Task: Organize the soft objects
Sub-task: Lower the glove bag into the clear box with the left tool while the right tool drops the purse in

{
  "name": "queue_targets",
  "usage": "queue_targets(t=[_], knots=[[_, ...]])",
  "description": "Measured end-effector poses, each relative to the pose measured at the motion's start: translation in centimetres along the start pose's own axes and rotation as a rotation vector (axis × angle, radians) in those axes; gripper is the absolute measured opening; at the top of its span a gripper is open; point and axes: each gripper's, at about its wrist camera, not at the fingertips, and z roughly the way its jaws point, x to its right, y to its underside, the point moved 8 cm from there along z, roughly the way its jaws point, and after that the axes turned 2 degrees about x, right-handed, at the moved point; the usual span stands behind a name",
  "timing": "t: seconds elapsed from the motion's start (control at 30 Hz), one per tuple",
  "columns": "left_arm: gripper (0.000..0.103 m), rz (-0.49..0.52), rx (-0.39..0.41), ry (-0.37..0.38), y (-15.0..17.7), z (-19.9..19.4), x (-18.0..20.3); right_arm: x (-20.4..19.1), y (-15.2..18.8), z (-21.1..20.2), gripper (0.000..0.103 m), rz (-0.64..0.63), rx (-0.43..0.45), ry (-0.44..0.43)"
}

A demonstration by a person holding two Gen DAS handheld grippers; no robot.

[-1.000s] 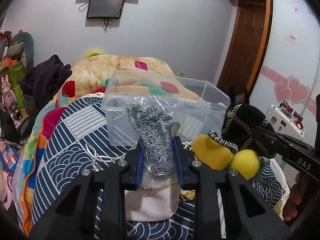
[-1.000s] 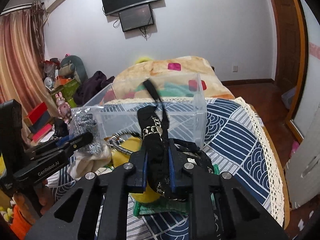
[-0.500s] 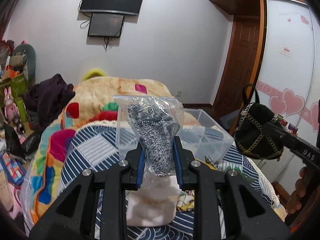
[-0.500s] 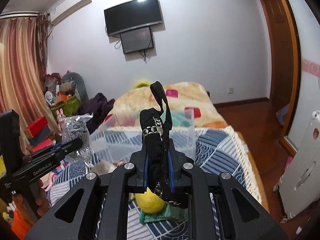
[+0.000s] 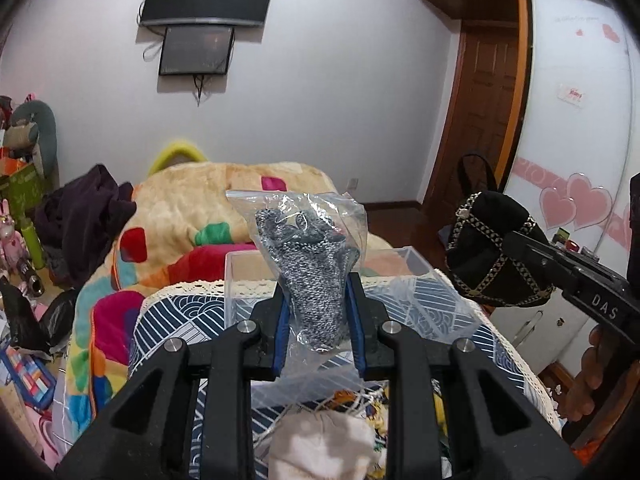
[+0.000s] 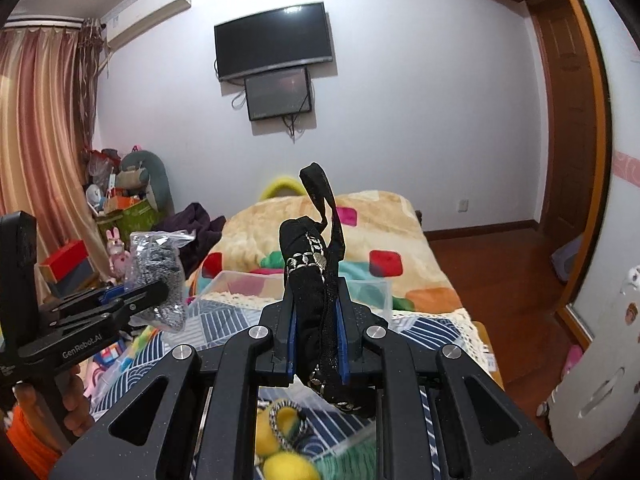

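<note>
My left gripper (image 5: 319, 320) is shut on a clear plastic bag holding grey knitted gloves (image 5: 312, 276), lifted above the bed. In the right wrist view the same bag of gloves (image 6: 158, 270) shows at the left, in the left gripper (image 6: 156, 294). My right gripper (image 6: 318, 334) is shut on a black pouch with a chain trim (image 6: 312, 280), its strap standing up. The left wrist view shows that black pouch (image 5: 494, 256) at the right. A clear plastic box (image 5: 404, 276) sits on the blue patterned bedspread (image 5: 160, 332) beyond both grippers.
A cream soft item (image 5: 320, 446) and yellow plush pieces (image 6: 280, 440) lie on the bed below the grippers. A beige blanket with coloured squares (image 6: 376, 224) covers the far bed. Clutter and a dark garment (image 5: 84, 216) stand at the left, a wooden door (image 5: 488, 120) at the right.
Both grippers have risen with their loads, so the bed and the clear box now sit lower in both views. The bag of gloves and the black pouch stay gripped.
</note>
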Motion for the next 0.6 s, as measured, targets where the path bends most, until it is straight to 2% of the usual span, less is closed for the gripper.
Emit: queue_targets(t=[0.27,0.6], knots=[[0.025,-0.002,-0.138,-0.016,1.6,5.2,-1.0,0.0,1.8,4.7,0.014,-0.008,-0.117,0.005],[0.025,0.048,-0.298,-0.024,4.8,9.5,-1.0,0.8,5.8,8.4,0.014,0.005,-0.333,0.006]])
